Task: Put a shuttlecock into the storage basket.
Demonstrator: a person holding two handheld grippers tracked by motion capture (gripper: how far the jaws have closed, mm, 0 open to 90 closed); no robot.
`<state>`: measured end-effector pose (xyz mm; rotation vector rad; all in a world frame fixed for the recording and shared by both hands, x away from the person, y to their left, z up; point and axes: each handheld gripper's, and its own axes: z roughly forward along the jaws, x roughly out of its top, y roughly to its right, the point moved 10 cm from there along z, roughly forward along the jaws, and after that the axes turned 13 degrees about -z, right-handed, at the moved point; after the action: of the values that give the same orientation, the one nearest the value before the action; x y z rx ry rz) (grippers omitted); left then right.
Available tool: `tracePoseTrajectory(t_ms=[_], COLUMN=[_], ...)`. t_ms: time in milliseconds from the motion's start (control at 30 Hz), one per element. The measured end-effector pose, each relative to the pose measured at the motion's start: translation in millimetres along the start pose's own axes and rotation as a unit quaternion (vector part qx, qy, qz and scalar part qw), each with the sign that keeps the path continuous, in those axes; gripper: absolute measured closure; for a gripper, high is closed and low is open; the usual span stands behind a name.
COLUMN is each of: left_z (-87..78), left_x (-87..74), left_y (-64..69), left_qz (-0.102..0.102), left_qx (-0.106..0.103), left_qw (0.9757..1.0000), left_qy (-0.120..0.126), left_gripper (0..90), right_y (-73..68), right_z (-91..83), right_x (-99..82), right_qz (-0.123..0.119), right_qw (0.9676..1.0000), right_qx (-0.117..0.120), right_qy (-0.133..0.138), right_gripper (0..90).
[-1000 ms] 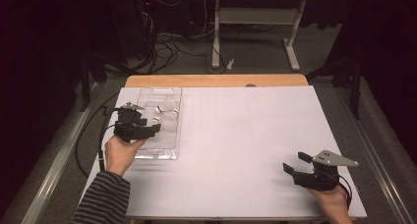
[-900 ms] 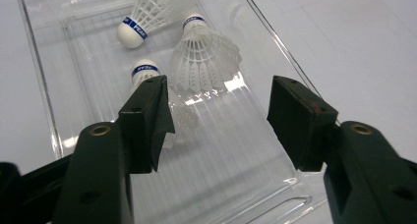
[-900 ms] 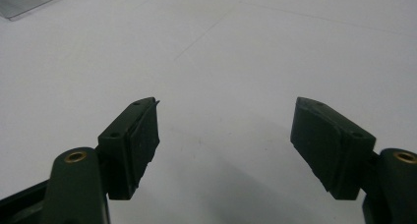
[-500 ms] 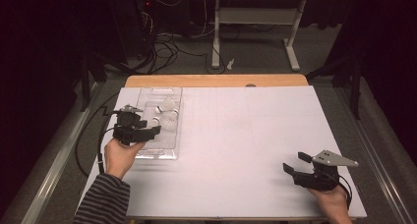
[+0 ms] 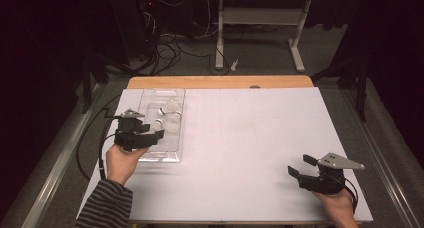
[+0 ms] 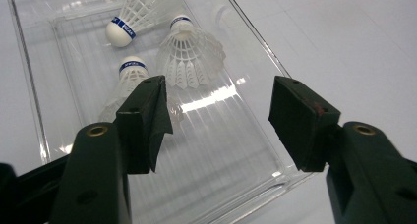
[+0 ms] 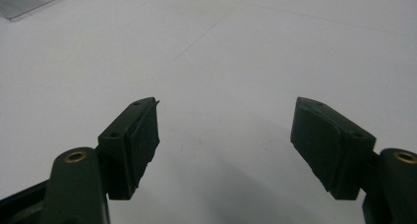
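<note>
A clear plastic tray [image 5: 162, 92] lies at the table's left and holds three white shuttlecocks [image 5: 171, 119] with blue-banded cork heads. In the left gripper view one shuttlecock [image 6: 135, 15] lies at the far end, a second [image 6: 189, 52] sits mid-tray, and a third [image 6: 125, 84] is partly hidden behind the left jaw. My left gripper [image 6: 219, 94] hovers open over the tray's near half [image 6: 211, 150], nothing between its pads; in the high view the left gripper [image 5: 154, 133] covers the tray's near left part. My right gripper [image 7: 226, 116] rests open above bare table at the near right [image 5: 300, 166].
A white sheet [image 5: 240, 138] covers the table, with a wooden strip [image 5: 220, 82] along the far edge. Cables [image 5: 165, 48] and a white stand's legs [image 5: 260, 18] are on the floor beyond. A black cable [image 5: 97, 138] trails off the left edge.
The left gripper has edged slightly toward the tray's near end. The right gripper has stayed where it was.
</note>
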<state>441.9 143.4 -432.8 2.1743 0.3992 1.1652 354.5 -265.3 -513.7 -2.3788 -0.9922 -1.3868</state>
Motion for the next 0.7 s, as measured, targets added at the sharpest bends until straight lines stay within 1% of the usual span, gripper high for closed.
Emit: tracePoseTrajectory(t_ms=[133, 167, 200, 233, 267, 333, 367, 400, 700], left_z=[-2.4, -2.1, -2.2, -2.9, -4.6, -5.4, -4.1, -6.3, -9.4], left_x=[0.0, 1.3, 1.7, 1.2, -0.5, -0.7, 1.4, -1.2, -3.4], left_y=[-0.3, -1.7, -1.3, -1.2, -0.6, -0.9, -1.3, -1.0, 0.0], left_qz=[-0.003, -0.009, -0.012, -0.012, -0.007, -0.005, -0.014, -0.003, -0.005], left_qx=[-0.003, 0.003, 0.002, 0.0, -0.006, -0.006, -0.002, -0.006, -0.011], left_qw=[1.0, 0.9999, 0.9998, 0.9998, 0.9999, 0.9999, 0.9997, 1.0, 0.9999], left_qy=[0.004, 0.012, 0.015, 0.014, 0.006, 0.007, 0.019, 0.006, 0.01], left_gripper=[40.5, 40.4, 40.3, 40.2, 40.2, 40.1, 40.1, 40.0, 39.8], right_y=[-0.2, -0.2, -0.2, -0.2, -0.2, -0.1, -0.1, -0.1, -0.2], right_z=[0.0, 0.0, 0.0, 0.0, 0.0, 0.0, 0.0, 0.0, -0.1], right_x=[0.0, 0.0, 0.0, 0.0, 0.0, 0.0, 0.0, 0.0, 0.2], right_qz=[0.0, 0.0, 0.0, 0.0, 0.0, 0.0, 0.0, 0.0, 0.0], right_qw=[1.0, 1.0, 1.0, 1.0, 1.0, 1.0, 1.0, 1.0, 1.0], right_qx=[0.0, 0.0, 0.0, 0.0, 0.0, 0.0, 0.0, 0.0, 0.0], right_qy=[0.0, 0.0, 0.0, 0.0, 0.0, 0.0, 0.0, 0.0, 0.001], right_gripper=[27.2, 27.2, 27.2, 27.2, 27.2, 27.2, 27.2, 27.2, 27.2])
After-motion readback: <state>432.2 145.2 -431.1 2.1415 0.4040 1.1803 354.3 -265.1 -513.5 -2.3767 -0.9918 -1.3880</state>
